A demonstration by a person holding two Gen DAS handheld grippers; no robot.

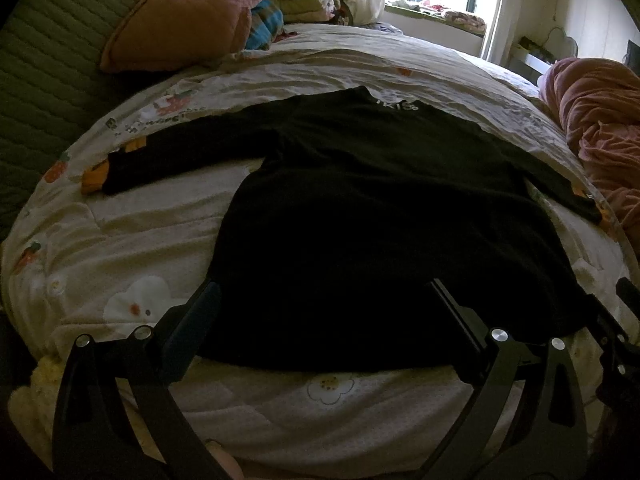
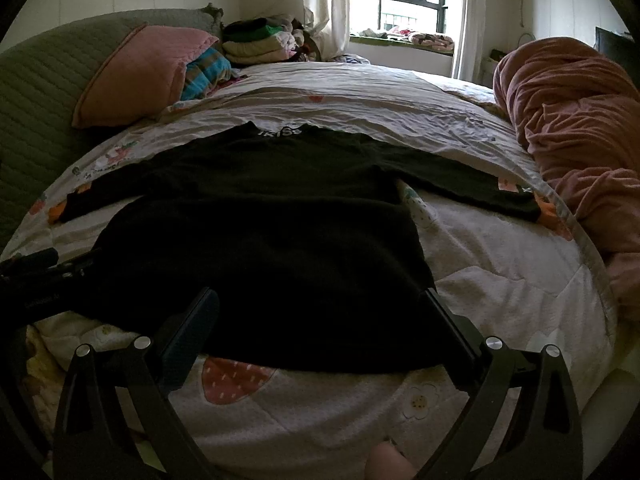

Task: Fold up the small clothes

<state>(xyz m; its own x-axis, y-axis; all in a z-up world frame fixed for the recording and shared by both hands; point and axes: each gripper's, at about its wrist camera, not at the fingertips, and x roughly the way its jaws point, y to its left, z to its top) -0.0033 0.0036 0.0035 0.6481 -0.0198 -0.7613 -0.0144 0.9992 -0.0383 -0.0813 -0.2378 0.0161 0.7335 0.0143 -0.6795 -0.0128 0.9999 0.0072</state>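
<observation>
A black long-sleeved top lies flat on the bed, sleeves spread to both sides, collar with white lettering at the far end. Orange cuffs show at the sleeve ends. My left gripper hangs open over the hem's left part, its fingers wide apart with only cloth below. My right gripper stands open over the hem's right part, its right finger near the top's right edge. The right gripper shows at the right rim of the left wrist view. The left gripper shows at the left rim of the right wrist view.
The bed's quilt is white with fruit and flower prints. A pink pillow and stacked clothes sit at the head, against a green headboard. A bunched pink blanket lies on the right.
</observation>
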